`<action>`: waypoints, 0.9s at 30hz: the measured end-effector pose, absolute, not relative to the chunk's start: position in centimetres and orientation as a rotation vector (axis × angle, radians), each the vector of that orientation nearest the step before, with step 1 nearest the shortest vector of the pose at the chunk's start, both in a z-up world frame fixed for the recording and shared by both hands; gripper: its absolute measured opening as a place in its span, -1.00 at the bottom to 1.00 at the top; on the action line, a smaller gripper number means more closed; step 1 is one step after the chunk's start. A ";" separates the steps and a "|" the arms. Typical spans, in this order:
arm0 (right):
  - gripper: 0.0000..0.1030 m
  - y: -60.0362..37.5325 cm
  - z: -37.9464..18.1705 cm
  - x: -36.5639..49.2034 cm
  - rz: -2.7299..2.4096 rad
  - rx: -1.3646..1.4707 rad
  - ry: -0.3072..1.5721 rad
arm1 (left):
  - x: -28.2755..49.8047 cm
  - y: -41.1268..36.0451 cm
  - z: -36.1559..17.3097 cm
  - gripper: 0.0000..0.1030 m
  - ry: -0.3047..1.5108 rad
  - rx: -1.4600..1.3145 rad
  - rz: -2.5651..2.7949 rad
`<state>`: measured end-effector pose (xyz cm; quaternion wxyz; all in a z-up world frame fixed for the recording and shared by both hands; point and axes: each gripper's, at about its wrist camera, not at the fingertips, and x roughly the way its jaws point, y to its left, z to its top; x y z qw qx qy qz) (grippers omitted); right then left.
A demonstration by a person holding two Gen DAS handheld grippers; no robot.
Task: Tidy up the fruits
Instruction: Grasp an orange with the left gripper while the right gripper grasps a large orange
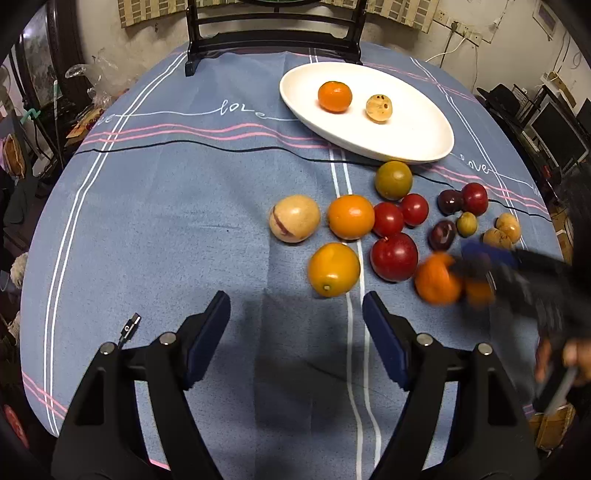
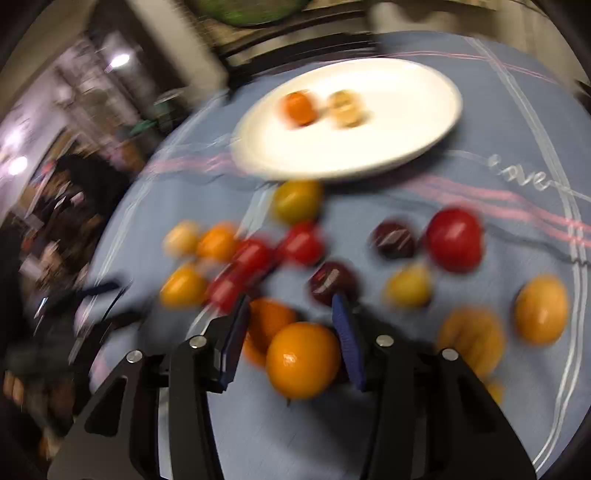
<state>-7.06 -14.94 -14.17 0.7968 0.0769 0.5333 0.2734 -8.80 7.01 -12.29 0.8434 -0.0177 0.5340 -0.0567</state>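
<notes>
A white oval plate [image 1: 406,144] at the back holds a small orange [image 1: 334,96] and a pale spotted fruit [image 1: 378,108]. Several loose fruits lie in front of it: a beige fruit [image 1: 294,218], oranges [image 1: 351,217], red plums [image 1: 393,256] and dark plums [image 1: 441,235]. My left gripper [image 1: 296,317] is open and empty above bare cloth near the fruits. My right gripper [image 2: 291,325] has its fingers around an orange [image 2: 303,360] lying between them, with a second orange [image 2: 269,317] behind; the view is blurred. The right gripper shows blurred in the left wrist view [image 1: 476,273].
The round table has a blue striped cloth [image 1: 166,221]. A dark wooden chair [image 1: 273,33] stands behind the plate. A small cable plug [image 1: 129,326] lies on the cloth at the left. Clutter surrounds the table.
</notes>
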 end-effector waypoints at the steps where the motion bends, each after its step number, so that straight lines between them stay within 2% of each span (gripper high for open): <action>1: -0.08 -15.3 -13.8 -8.3 0.577 0.143 1.129 | -8.6 6.7 -12.5 0.47 1.134 -0.039 -0.130; 9: -0.08 -23.4 -12.3 -11.2 0.417 0.313 1.091 | -8.8 3.1 -12.2 0.47 1.123 0.034 -0.252; 11: -0.08 -24.6 -11.7 -12.3 0.377 0.251 1.089 | -9.0 2.9 -12.0 0.47 1.120 0.040 -0.275; 16: -0.08 -22.2 -11.8 -16.0 0.535 0.146 1.150 | -10.3 3.5 -11.7 0.47 1.146 0.036 -0.358; 21: -0.08 -21.0 -12.8 -14.0 0.506 0.158 1.167 | -13.0 1.5 -11.5 0.50 1.162 0.140 -0.518; 27: -0.06 -19.9 -12.0 -12.4 0.541 0.114 1.151 | -14.6 -0.9 -13.9 0.50 1.227 0.210 -0.602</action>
